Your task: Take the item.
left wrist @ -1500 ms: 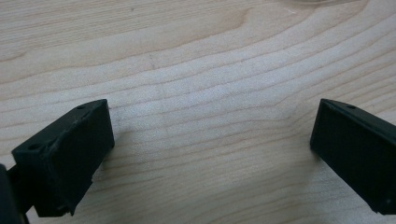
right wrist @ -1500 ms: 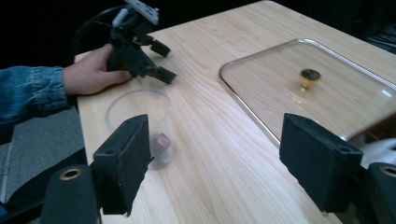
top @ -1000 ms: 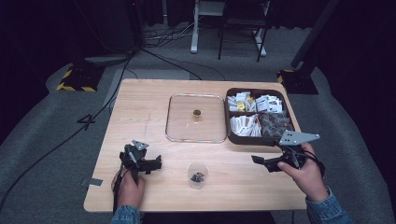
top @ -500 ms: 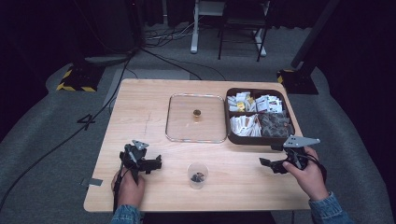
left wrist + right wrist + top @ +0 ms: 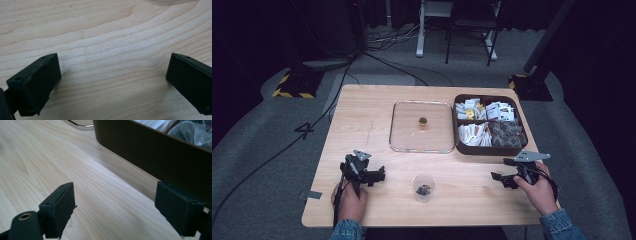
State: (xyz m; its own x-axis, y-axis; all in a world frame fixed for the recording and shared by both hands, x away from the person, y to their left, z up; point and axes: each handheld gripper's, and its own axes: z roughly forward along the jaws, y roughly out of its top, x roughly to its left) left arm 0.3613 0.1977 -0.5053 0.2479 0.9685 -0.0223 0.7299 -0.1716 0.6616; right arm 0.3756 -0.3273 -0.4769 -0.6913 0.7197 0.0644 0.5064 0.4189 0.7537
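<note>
My right gripper has come down from where it hung a second ago and now sits low near the bench's right front corner, just in front of the dark compartment tray; its jaws have just been opening and now stand wide apart with nothing between them, bare wood showing through the gap in the right gripper view and the tray's brown wall rising close beyond. My left gripper has kept its place near the left front corner, jaws likewise spread and empty over plain wood in the left gripper view. Between the two, close to the front edge of the bench, stands the small clear plastic cup with a dark clump at its bottom; it lies well apart from both pairs of jaws, to the right of the left gripper and to the left of the right one, each of which points roughly toward it. I read the resting, open posture as a pause between steps: both hands parked on either side so that either can reach the cup or the tray. The tray sits at the right back, its sections full of packets and wrapped pieces, and touching its left side lies the clear glass lid with its small brass knob, set flat, presumably to leave the compartments open to reach.
</note>
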